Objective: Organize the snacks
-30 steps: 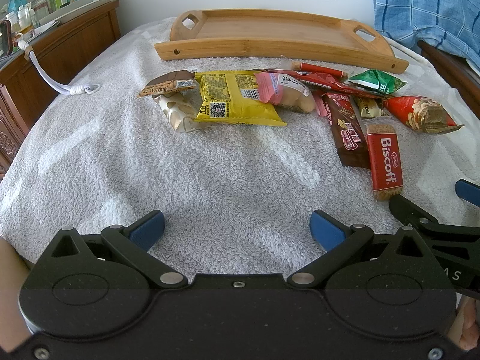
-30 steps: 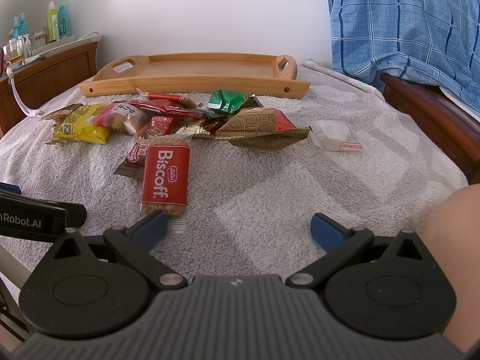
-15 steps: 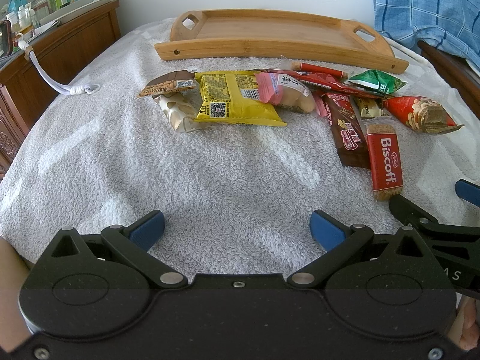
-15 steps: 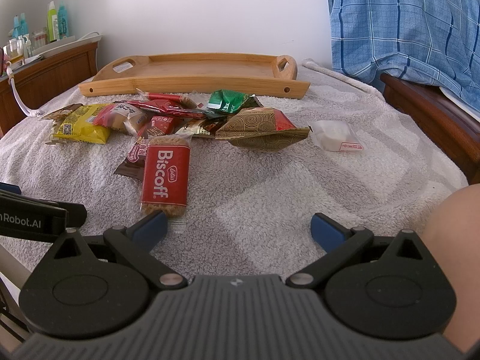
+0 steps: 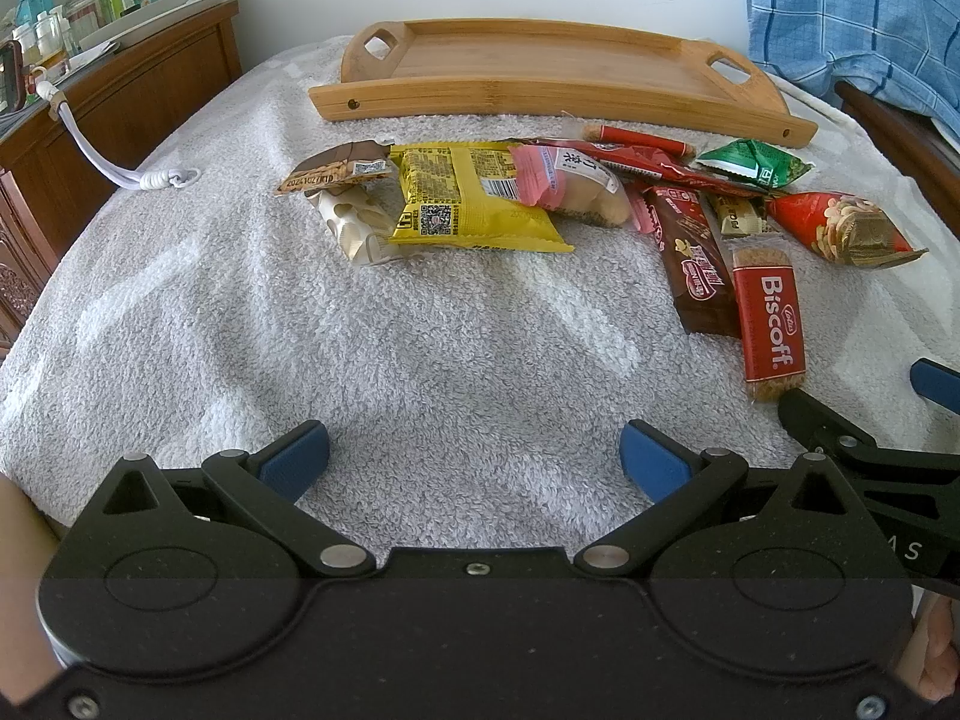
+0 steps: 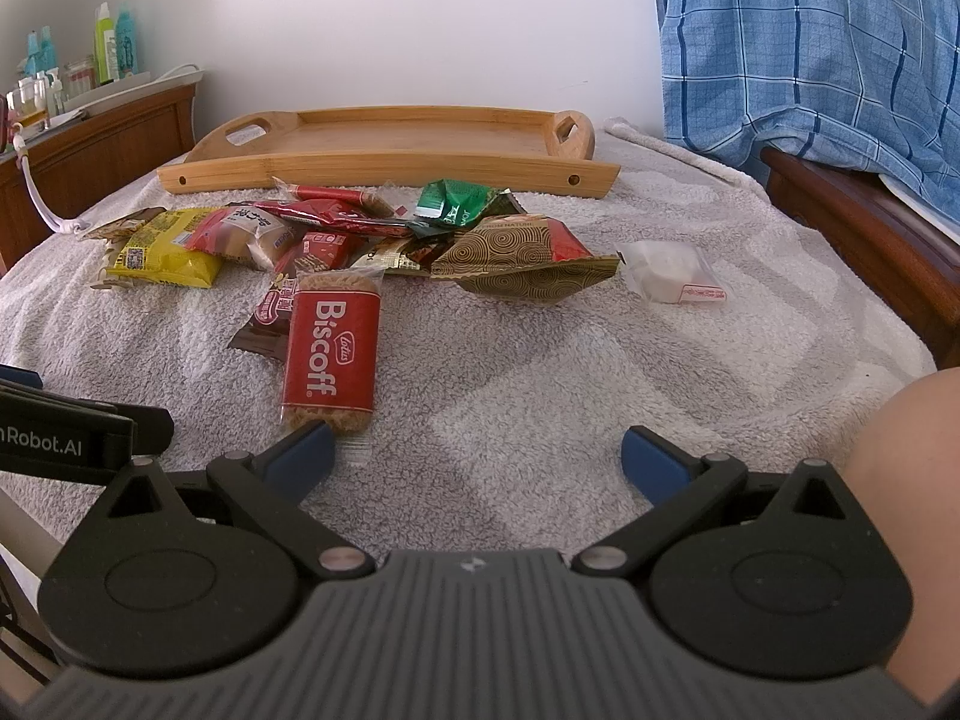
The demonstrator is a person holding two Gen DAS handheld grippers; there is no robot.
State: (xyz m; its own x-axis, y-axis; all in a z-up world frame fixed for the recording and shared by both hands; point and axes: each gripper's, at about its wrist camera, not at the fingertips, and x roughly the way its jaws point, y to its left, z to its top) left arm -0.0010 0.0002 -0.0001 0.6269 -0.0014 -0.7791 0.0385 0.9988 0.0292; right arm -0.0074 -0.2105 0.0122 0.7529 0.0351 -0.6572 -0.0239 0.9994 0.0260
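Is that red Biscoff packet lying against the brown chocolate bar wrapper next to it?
Touching. In the right wrist view the Biscoff packet overlaps the brown wrapper; the left wrist view shows their edges meeting with no towel between.

- Wooden tray (image 5: 540,69) with cut-out handles lies empty at the far end of the towel.
- Snack packets are piled just before it: yellow bag (image 5: 465,201), red Biscoff bar (image 6: 332,354), green packet (image 6: 459,204).
- White wrapped sweet (image 6: 666,270) lies apart, right.

Bare towel (image 5: 468,360) lies open ahead; the snack pile (image 5: 600,204) blocks the wooden tray (image 5: 558,96).
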